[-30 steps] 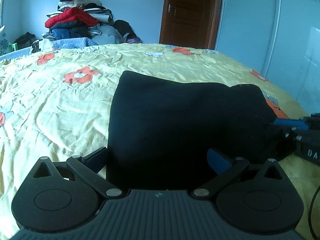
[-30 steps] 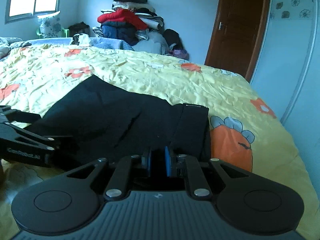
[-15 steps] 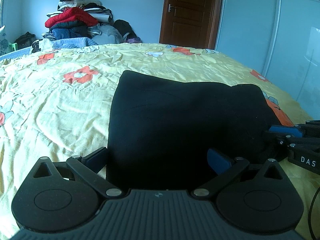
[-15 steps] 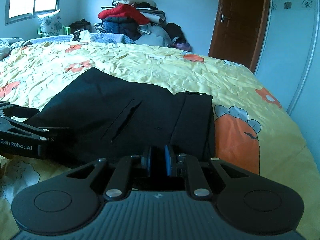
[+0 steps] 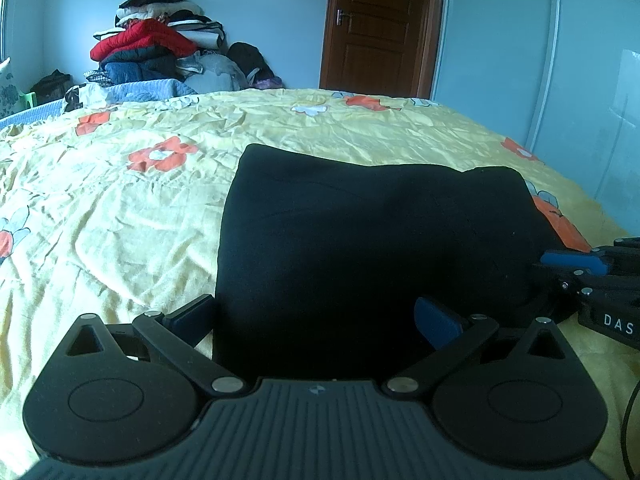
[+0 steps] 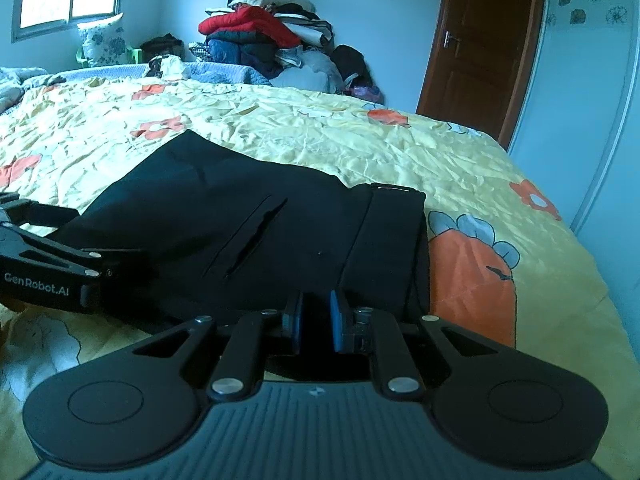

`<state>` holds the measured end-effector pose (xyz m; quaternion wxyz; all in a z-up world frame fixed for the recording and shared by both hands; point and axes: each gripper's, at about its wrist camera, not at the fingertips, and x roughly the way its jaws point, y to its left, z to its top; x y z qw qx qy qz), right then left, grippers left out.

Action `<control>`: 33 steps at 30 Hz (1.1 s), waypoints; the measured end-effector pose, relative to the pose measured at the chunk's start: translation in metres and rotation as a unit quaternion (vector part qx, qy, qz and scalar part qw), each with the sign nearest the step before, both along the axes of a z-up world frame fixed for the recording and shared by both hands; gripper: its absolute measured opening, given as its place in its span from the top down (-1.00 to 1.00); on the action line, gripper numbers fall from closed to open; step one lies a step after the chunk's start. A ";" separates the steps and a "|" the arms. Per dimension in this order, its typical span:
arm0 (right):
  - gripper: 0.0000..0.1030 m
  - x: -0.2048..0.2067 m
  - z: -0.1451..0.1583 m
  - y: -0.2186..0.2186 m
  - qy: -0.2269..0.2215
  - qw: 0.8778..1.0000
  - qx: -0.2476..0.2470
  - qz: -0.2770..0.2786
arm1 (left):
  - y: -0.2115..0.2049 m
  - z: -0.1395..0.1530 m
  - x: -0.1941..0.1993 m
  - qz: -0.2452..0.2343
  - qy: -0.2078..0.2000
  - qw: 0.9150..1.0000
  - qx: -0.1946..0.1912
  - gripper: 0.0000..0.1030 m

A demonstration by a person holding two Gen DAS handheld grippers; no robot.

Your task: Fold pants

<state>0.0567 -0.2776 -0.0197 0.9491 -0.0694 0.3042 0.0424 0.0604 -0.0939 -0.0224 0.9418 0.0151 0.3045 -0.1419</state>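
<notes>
Black pants (image 5: pixel 372 232) lie folded into a broad block on the yellow flowered bedspread (image 5: pixel 120 216); a pocket slit and the waistband (image 6: pixel 388 240) show in the right wrist view. My left gripper (image 5: pixel 316 312) stands open, its fingers wide apart on either side of the pants' near left part; it also shows from the side as the left gripper (image 6: pixel 110 236). My right gripper (image 6: pixel 316 312) is nearly closed, pads pinching the near edge by the waistband. From the left it appears as the right gripper (image 5: pixel 552 270) at the pants' right edge.
A tall pile of clothes (image 5: pixel 156 52) sits past the far end of the bed. A brown door (image 5: pixel 380 24) and a pale wardrobe front (image 5: pixel 560 60) stand at the back right. The bed's right edge (image 6: pixel 592 280) drops off near the right gripper.
The right gripper has drawn back toward the near right edge, and the pants' right end now lies flatter. The left gripper has kept still and open.
</notes>
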 end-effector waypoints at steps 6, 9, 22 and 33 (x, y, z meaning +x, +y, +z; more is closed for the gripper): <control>0.73 -0.003 -0.002 -0.004 -0.009 1.000 0.015 -0.001 | 0.000 0.000 0.000 0.000 -0.001 1.000 0.000 -1.00; 0.73 -0.004 -0.003 -0.004 -0.011 1.000 0.018 -0.001 | 0.000 0.000 0.000 0.000 -0.001 1.000 0.001 -1.00; 0.73 -0.005 -0.003 -0.006 -0.016 1.000 0.027 -0.003 | -0.001 0.000 0.000 0.000 -0.002 1.000 0.003 -1.00; 0.73 -0.005 -0.002 -0.008 -0.018 0.999 0.031 -0.004 | -0.001 0.000 0.000 0.000 -0.001 1.000 0.000 -1.00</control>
